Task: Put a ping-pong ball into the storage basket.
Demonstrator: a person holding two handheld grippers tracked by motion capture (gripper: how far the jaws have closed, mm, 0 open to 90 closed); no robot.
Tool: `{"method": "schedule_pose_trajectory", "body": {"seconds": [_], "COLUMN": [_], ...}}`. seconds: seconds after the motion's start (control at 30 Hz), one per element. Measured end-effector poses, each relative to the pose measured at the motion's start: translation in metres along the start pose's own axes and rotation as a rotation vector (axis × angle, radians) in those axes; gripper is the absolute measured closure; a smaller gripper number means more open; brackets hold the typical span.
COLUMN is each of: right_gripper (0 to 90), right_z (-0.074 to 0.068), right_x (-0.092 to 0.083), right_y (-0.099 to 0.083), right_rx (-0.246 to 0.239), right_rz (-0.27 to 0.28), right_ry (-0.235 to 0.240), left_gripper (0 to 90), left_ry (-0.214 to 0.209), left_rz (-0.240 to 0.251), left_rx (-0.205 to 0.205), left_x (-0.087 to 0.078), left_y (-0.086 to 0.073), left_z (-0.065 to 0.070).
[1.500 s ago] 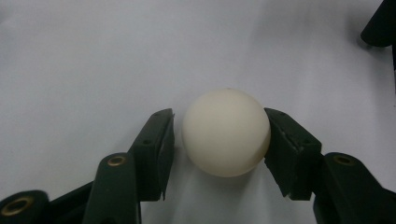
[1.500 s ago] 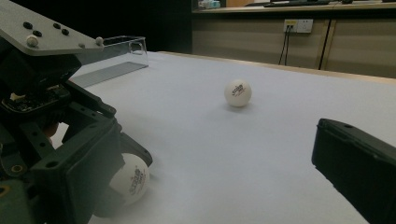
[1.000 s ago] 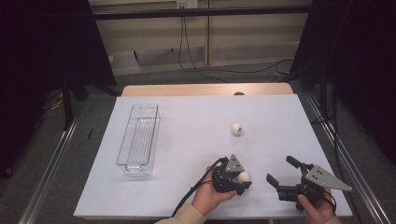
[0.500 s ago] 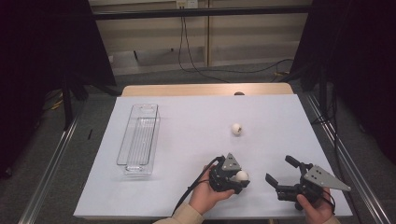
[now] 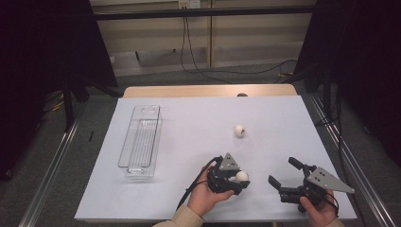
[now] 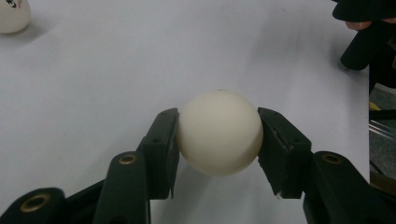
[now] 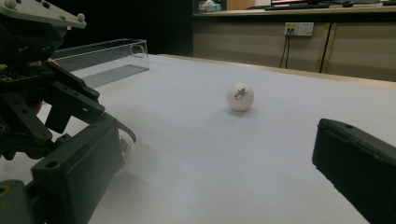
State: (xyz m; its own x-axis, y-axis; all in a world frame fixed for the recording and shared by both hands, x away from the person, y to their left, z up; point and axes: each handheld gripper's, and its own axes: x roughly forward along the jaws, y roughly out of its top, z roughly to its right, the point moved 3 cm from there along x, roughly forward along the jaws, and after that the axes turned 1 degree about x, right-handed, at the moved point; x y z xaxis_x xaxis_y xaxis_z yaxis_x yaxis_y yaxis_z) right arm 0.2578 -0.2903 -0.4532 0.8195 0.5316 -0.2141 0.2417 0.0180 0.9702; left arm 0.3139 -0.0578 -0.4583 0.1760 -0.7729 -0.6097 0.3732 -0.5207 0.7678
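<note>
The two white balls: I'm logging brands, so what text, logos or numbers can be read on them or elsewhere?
Free ball: a red printed mark, too small to read.
Same ball in the left gripper view: dark print at the picture's edge, cut off, unreadable.
Held ball in the left gripper: no print on the side shown.
Clear bin: no label seen.

Lab recording bay, white-covered bench (image 5: pixel 189 137) framed by black curtains (image 5: pixel 42 56), metal rails (image 5: pixel 49 170), wall sockets (image 7: pixel 299 29), trailing cables (image 5: pixel 194 56)
</note>
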Motion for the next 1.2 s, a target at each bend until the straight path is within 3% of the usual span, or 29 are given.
{"method": "schedule_pose_trajectory", "body": {"seconds": [1.2], "right_gripper": [0.7], "right_z": [-0.001], "right_x": [0.002], "right_y": [-0.001], "right_rx": [0.000], "right_rz": [-0.001], "right_ry": [0.004], "left_gripper": [51.0], "left_ry": [0.038], "left_rz": [0.029], "left_rx": [-0.041], "left_x": [-0.026], "left_y": [0.001], "left_z": [-0.014]}}
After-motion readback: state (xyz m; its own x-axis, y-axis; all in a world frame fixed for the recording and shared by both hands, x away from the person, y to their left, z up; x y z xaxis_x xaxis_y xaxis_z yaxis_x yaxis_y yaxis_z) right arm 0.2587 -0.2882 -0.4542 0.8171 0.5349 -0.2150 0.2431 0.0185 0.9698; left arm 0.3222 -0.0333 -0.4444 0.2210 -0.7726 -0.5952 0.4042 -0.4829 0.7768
